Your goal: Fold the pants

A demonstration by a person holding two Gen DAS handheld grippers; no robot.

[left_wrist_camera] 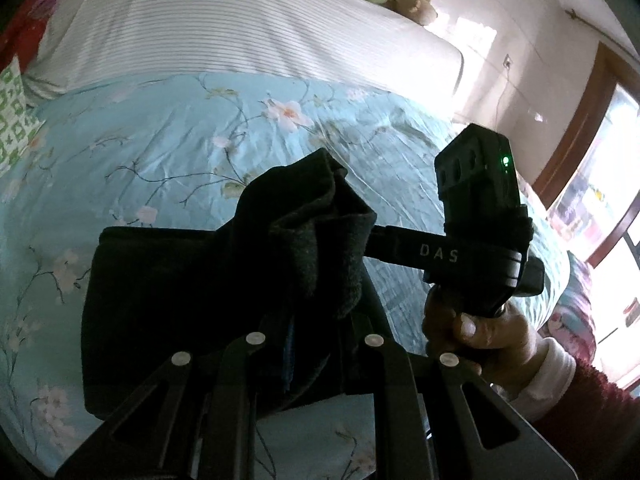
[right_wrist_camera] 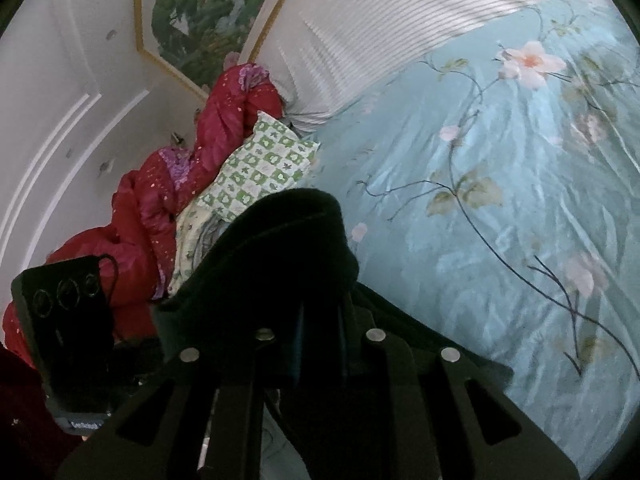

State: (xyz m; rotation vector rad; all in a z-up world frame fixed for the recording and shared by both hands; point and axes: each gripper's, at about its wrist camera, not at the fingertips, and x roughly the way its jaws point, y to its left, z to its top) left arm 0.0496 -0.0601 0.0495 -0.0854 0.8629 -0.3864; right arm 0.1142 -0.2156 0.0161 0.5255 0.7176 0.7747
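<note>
The black pants hang bunched above the light blue floral bedspread. My left gripper is shut on the pants fabric, which folds up over its fingers. My right gripper is shut on another part of the pants, which drape over its fingers. The right gripper's body shows in the left wrist view, held by a hand, with its fingers reaching into the cloth. The left gripper's body shows at the lower left of the right wrist view.
A white striped sheet covers the far part of the bed. A red quilt and a green-checked pillow lie at the bed's side by the wall. A framed painting hangs there. A window is on the right.
</note>
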